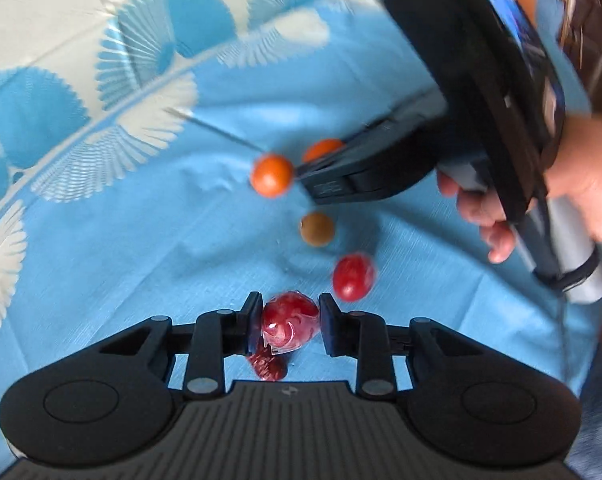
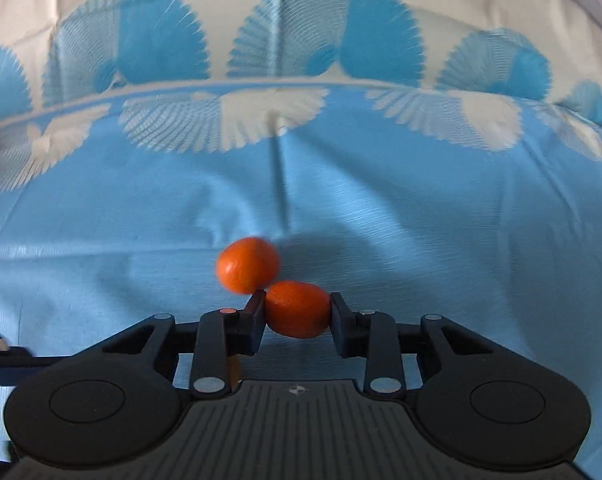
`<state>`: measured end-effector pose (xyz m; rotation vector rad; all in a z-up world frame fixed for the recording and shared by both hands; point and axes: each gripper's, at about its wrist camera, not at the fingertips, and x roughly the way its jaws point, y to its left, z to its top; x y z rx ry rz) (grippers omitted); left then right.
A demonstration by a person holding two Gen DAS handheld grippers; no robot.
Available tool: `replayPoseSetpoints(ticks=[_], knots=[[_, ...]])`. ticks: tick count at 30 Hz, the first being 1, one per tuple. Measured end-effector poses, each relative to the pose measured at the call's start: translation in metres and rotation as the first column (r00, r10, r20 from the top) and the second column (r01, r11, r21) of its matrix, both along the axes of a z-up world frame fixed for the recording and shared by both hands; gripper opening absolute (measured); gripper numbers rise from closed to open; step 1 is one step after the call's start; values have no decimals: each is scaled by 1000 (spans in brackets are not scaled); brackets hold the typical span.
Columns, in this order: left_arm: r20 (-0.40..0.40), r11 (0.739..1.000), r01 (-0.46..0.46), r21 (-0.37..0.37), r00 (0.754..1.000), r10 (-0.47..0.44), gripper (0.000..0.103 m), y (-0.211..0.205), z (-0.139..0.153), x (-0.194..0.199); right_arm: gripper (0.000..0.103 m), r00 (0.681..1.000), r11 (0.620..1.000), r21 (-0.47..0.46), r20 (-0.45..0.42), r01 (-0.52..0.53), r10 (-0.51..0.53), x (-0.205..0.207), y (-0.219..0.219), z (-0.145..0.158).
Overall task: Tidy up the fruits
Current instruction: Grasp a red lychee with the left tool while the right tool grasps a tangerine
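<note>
Simultaneously, left tool [image 1: 289, 322] clamps a slippery, plastic-wrapped dark-red fruit [image 1: 288, 320] while right tool [image 2: 297, 310] pinches a small, firm, light orange citrus fruit [image 2: 297, 309] across its middle.

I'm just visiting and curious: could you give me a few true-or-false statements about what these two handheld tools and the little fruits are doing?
1. The left tool is closed on a red fruit. True.
2. The right tool is empty. False: it grips an orange fruit.
3. The fruits lie on a blue cloth. True.
4. A green bowl holds the fruits. False: no bowl shows.
</note>
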<state>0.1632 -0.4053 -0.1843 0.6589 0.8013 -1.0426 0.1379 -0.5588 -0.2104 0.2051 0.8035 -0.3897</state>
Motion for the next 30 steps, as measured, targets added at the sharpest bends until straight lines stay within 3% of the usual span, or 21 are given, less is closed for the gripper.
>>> replayPoseSetpoints(ticks=[5,9,14,19,24,30], knots=[[-16,990,-93,-107,996,92,33,37,50,-14,34,995,997,11,68,70,-71,-36,-4,33],[-28,967,-215,-138,977,214,33,69,86,-30,34,991,998,-11,117,62,-60,-67,14,65],[-60,907,-397,-138,918,393,33,129,121,-60,34,994,998,61,109,13,-20,-101,60,100],[-112,840,-532,-104,846,521,33,201,144,-95,34,996,985,161,75,-61,49,-130,125,116],[-116,782,-619,-68,784,610,33,272,160,-135,34,987,969,196,79,-152,139,-158,195,139],[-83,714,-696,-75,718,691,33,334,173,-171,35,967,950,186,90,-253,240,-188,265,170]])
